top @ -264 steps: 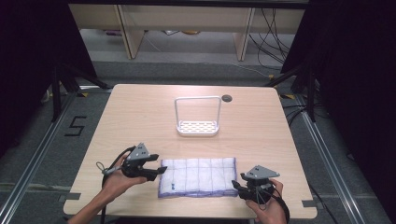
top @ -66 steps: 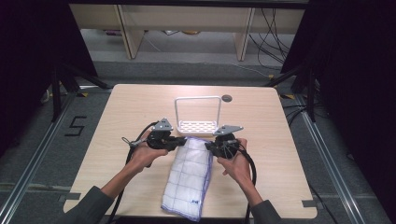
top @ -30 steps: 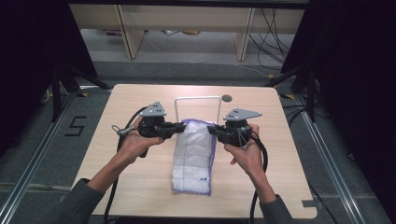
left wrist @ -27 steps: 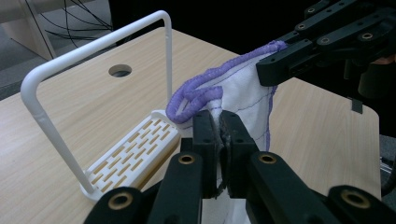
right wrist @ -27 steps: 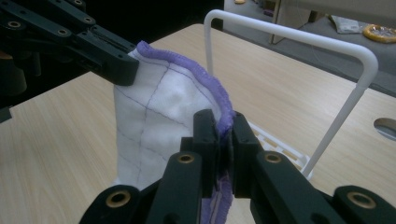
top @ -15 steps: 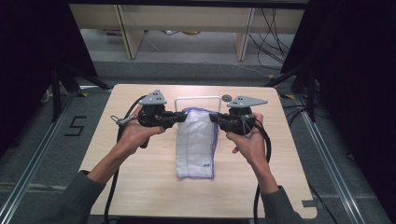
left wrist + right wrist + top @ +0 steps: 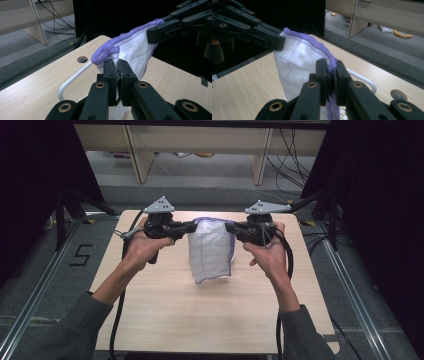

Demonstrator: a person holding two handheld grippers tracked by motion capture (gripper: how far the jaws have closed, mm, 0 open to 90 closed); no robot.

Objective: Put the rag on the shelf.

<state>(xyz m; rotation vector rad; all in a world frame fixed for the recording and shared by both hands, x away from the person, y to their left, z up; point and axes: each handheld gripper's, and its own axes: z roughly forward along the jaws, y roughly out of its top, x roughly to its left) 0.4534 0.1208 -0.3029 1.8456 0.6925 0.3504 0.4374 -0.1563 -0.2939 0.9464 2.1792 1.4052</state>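
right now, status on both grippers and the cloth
Left gripper and right gripper both shut on the cloth's top corners. Cloth hanging clear above the table. White rack behind it, nothing blocking.

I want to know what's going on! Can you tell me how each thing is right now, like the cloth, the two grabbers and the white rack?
cloth: lifted off the table, hanging folded, pinched at its two top corners.
left gripper: shut on the cloth.
right gripper: shut on the cloth.
white rack: standing on the table behind the cloth, mostly hidden.
table: bare wood under the cloth.
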